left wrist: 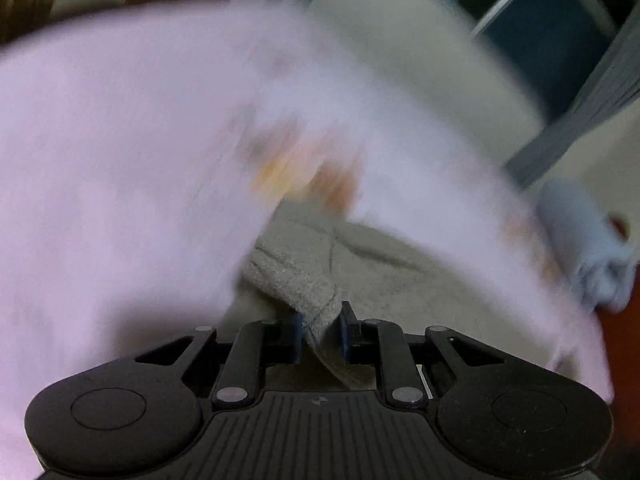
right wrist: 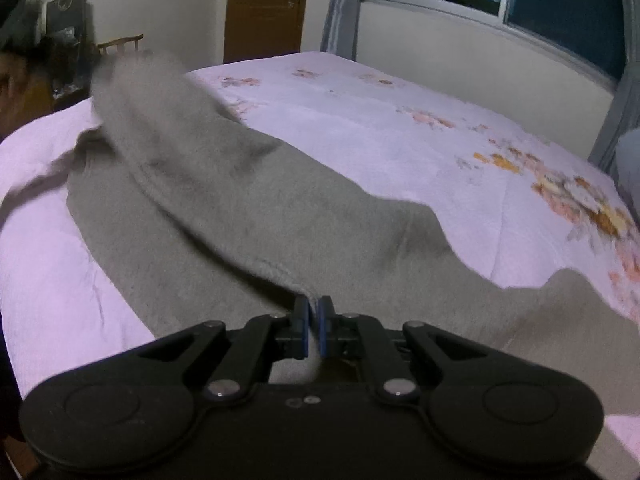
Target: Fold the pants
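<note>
Right now we have the grey pants [right wrist: 224,216] spread across the bed [right wrist: 400,136], and we place everything else by that bed. Its cover is pale pink with orange and peach flower prints along the side toward the window [right wrist: 500,4]. Seen from the right wrist, the pants run as a long grey band from the near edge of the bed up toward its far left corner, where the cloth lifts off the cover and blurs. Our right gripper [right wrist: 314,330] sits at the near edge of the bed, its blue-padded jaws drawn together on a ridge of the grey fabric, which also shows pinched below the pads. Our left gripper [left wrist: 320,336] is clamped on a folded edge of the pants as well: a thick hem of the grey cloth passes between its blue pads and hangs out toward the camera. In the left wrist view the bed cover is badly smeared by motion, so we cannot tell how the rest of the garment lies there, beyond more grey cloth just ahead of the jaws. Beyond the far side of the bed stand a brown door [right wrist: 266,8], a grey curtain [right wrist: 340,12] and a wooden chair [right wrist: 120,44].
</note>
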A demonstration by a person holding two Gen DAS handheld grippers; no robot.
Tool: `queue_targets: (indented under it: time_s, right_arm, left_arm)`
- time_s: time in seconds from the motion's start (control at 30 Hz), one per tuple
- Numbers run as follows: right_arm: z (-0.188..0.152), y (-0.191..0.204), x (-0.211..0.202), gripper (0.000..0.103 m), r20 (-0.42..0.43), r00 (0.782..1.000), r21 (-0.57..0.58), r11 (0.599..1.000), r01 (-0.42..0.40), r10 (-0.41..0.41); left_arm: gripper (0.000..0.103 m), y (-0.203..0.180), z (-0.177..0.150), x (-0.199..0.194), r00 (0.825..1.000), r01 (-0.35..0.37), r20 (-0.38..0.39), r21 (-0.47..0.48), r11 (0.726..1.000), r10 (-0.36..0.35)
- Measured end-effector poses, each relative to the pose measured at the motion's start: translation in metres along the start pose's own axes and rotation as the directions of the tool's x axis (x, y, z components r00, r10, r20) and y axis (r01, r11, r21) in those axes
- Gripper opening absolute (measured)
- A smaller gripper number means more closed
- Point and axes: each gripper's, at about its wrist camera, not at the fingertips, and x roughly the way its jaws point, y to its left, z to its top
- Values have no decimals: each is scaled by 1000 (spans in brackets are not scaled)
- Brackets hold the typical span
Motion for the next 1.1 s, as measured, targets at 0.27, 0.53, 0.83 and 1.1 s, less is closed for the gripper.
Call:
queue_targets:
  time_s: [0.27, 0.53, 0.83, 1.1]
  right_arm:
    - [2, 6, 1, 0, -21, 1000, -36, 999, 3, -3]
    - [-1, 3, -2, 0, -18, 1000, -35, 999, -2, 1]
    - [5, 13, -34, 0, 38, 999, -111, 994, 14, -10]
    - [-32, 37, -15, 0, -123, 992, -176, 984, -15, -7]
  left_arm:
    - [18, 5, 0, -17, 989, 139, 56, -82, 987, -134]
    - [19, 21, -13, -7, 996, 88, -3, -112, 990, -89]
    - [19, 0, -8, -11, 999, 26, -21, 4, 1000, -25]
    - [19, 11, -11, -9, 998, 46, -48, 1, 999, -46]
